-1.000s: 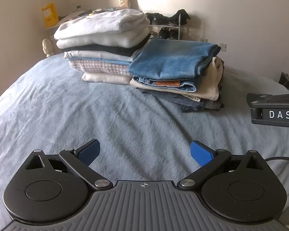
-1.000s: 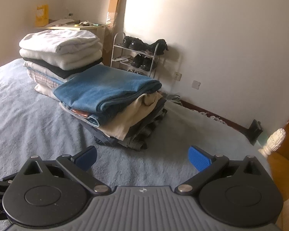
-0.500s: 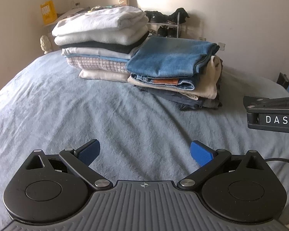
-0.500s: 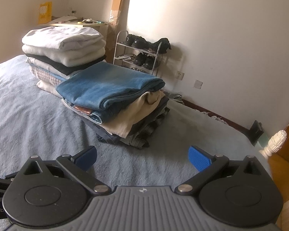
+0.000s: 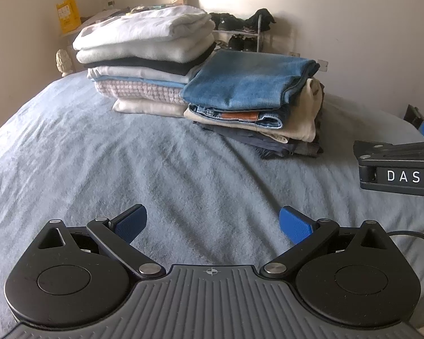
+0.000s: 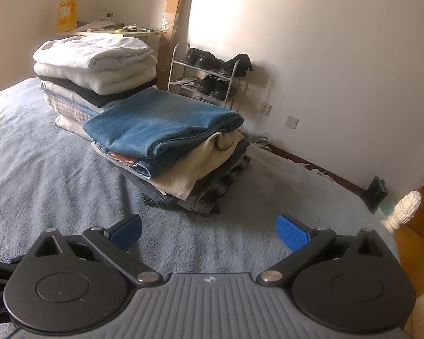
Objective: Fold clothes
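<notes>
While both hand-held grippers [image 5: 212, 223] [image 6: 209, 233] gape empty, 2 folded stacks [image 5: 248, 96] well ahead

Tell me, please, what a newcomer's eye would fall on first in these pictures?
Probably the two stacks of folded clothes on the blue bedspread: the taller pale stack at the back left, and beside it a lower stack topped by folded blue jeans. Next, the left gripper and right gripper, both open and empty, above bare bedspread.

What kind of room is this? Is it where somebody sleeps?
Most likely a bedroom. A bed with a blue-grey blanket fills the view, folded clothes are stacked on it, and a shoe rack stands against the wall.
</notes>
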`<control>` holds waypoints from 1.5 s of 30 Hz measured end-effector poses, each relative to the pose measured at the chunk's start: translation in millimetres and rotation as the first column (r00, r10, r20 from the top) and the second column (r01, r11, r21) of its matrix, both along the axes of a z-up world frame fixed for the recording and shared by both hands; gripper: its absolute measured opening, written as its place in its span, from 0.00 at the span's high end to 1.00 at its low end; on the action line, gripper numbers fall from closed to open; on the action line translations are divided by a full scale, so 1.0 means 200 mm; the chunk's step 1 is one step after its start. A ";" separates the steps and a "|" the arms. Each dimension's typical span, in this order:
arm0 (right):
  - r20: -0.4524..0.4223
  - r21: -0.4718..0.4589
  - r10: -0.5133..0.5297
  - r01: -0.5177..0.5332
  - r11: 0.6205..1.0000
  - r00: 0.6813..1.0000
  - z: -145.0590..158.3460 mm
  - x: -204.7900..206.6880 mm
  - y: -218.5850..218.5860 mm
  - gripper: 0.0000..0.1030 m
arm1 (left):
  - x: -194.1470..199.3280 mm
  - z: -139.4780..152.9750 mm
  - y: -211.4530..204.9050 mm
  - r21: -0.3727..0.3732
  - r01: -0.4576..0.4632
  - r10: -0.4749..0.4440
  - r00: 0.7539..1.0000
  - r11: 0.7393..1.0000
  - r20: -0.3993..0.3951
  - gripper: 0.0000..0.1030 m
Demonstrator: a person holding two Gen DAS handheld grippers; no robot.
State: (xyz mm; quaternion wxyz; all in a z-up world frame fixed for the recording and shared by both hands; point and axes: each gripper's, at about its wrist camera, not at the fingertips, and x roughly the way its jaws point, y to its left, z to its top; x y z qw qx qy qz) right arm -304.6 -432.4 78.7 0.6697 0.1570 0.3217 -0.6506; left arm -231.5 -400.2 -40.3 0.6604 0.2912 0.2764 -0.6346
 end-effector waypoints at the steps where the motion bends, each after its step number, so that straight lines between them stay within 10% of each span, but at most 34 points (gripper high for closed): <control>1: 0.001 0.002 -0.001 0.001 1.000 1.000 0.00 0.00 0.00 0.00 | 0.00 0.00 0.00 0.001 -0.001 0.001 1.000 1.000 -0.001 0.02; 37: 0.029 0.035 -0.017 0.016 0.999 0.999 -0.02 -0.03 -0.02 0.00 | 0.01 -0.05 -0.03 0.037 0.004 -0.002 0.999 0.999 -0.033 0.02; 45: 0.043 -0.224 0.092 -0.080 0.971 0.995 -0.03 -0.27 -0.25 0.00 | 0.05 -0.06 -0.04 0.051 -0.041 0.043 0.998 0.998 -0.044 0.02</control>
